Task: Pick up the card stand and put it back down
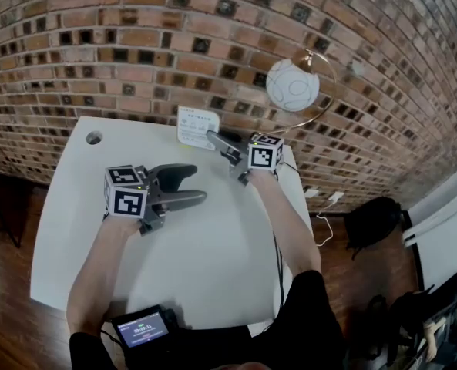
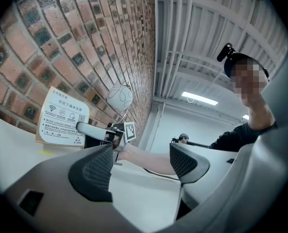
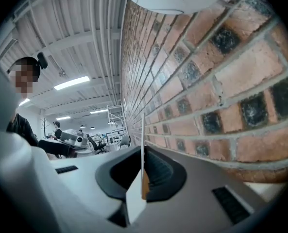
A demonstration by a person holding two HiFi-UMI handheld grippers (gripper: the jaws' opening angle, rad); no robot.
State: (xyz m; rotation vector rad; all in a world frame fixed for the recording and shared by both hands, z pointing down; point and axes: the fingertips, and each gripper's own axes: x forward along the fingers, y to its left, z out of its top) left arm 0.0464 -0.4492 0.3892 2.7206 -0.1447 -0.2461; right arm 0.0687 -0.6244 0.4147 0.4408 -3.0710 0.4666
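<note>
The card stand [image 1: 196, 127], a white printed card held upright, is at the back edge of the white table [image 1: 213, 268], close to the brick wall. My right gripper [image 1: 213, 138] is shut on its right edge. In the right gripper view the card [image 3: 143, 149] shows edge-on, pinched between the jaws. The left gripper view shows the card's printed face [image 2: 61, 118] with the right gripper [image 2: 85, 128] on it. I cannot tell whether the stand touches the table. My left gripper [image 1: 198, 183] hovers open over mid-table with nothing between its jaws [image 2: 141, 161].
A lamp with a white globe [image 1: 292, 85] in a brass ring stands at the back right corner. The table has a cable hole [image 1: 95, 138] at its left rear. A small screen device [image 1: 142, 328] lies at the front edge. A black cable [image 1: 278, 253] runs along the right edge.
</note>
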